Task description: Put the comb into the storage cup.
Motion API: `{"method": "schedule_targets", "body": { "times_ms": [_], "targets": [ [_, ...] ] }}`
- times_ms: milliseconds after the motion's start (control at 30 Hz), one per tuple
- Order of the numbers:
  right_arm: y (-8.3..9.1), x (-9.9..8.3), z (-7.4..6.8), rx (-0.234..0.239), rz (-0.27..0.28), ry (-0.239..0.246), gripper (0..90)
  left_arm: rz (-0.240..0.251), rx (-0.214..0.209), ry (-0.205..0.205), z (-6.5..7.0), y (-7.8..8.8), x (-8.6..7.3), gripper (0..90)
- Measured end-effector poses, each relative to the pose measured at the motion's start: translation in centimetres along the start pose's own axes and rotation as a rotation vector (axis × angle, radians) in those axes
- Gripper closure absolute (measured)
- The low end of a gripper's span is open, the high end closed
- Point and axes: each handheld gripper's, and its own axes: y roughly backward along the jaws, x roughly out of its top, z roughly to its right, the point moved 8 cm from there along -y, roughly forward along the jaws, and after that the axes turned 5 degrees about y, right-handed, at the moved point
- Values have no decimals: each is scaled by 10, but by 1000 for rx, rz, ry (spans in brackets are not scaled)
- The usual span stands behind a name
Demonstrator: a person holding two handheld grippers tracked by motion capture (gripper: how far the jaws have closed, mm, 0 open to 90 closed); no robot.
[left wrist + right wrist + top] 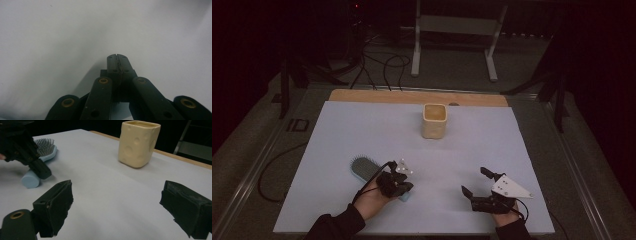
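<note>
High view: a cream cup (434, 120) with dimpled sides is seen standing upright on the white sheet (362, 130) near the far edge of the table (362, 95), a little right of the middle. Its rim is open, but what lies inside cannot be made out from above; in the right gripper view the cup (138, 143) is seen from the side and its inside is hidden by the wall.

A light blue hairbrush (364, 168) is laid flat near the near-left part of the sheet, bristles up. Its handle is largely covered by the left gripper (404, 187), which is placed over the handle end. In the right gripper view the hairbrush (40, 157) is shown with the round end of its handle just beside the tip of the left gripper (41, 171); whether they touch cannot be told. In the left gripper view the jaws are seen pressed together with nothing between them, above blurred white sheet.

The right gripper (473, 182) is held near the near-right corner of the sheet, its jaws spread wide apart and empty, well apart from brush and cup.
</note>
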Motion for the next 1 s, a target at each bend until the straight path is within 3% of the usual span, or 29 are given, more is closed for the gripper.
{"method": "schedule_targets", "body": {
  "times_ms": [467, 767, 1000],
  "targets": [
    [0, 1, 0, 1, 0, 3, 102, -44, -9, 6, 5, 19, -31, 900],
    [-1, 1, -2, 4, -3, 5, 102, -59, 9, 32, -1, 38, -58, 900],
    [-2, 0, -2, 3, -7, 7, 102, -91, 27, 50, -13, 54, -77, 900]
  ]
}}
